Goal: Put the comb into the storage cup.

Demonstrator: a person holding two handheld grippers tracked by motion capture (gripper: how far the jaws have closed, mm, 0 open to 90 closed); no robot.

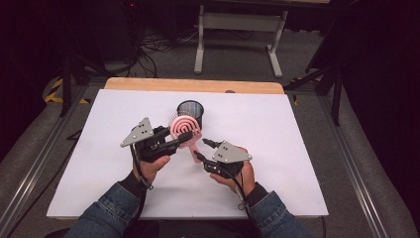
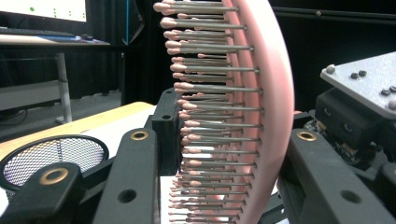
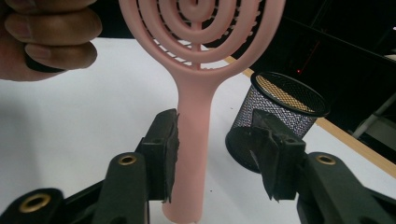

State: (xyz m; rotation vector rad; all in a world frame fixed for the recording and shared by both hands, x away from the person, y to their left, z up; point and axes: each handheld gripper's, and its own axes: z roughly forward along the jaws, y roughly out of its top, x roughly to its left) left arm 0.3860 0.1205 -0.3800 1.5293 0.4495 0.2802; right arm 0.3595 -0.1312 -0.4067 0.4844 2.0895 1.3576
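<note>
A pink hairbrush [image 1: 185,128] with a spiral-cut round head stands upright, its handle end down at the white table [image 1: 277,148]. My left gripper [image 1: 182,140] is shut on the brush head [image 2: 261,93], whose bristles point left in the left gripper view. My right gripper [image 1: 201,148] is open around the handle [image 3: 191,140]. That handle lies against one pad [image 3: 169,149], with a wide gap to the other pad. A black mesh cup [image 1: 190,111] stands just behind the brush.
The mesh cup [image 3: 280,109] is to the right of the handle in the right gripper view, and low on the left [image 2: 56,156] in the left gripper view. A hand [image 3: 46,42] holds the left gripper. A wooden strip [image 1: 193,85] borders the table's far edge.
</note>
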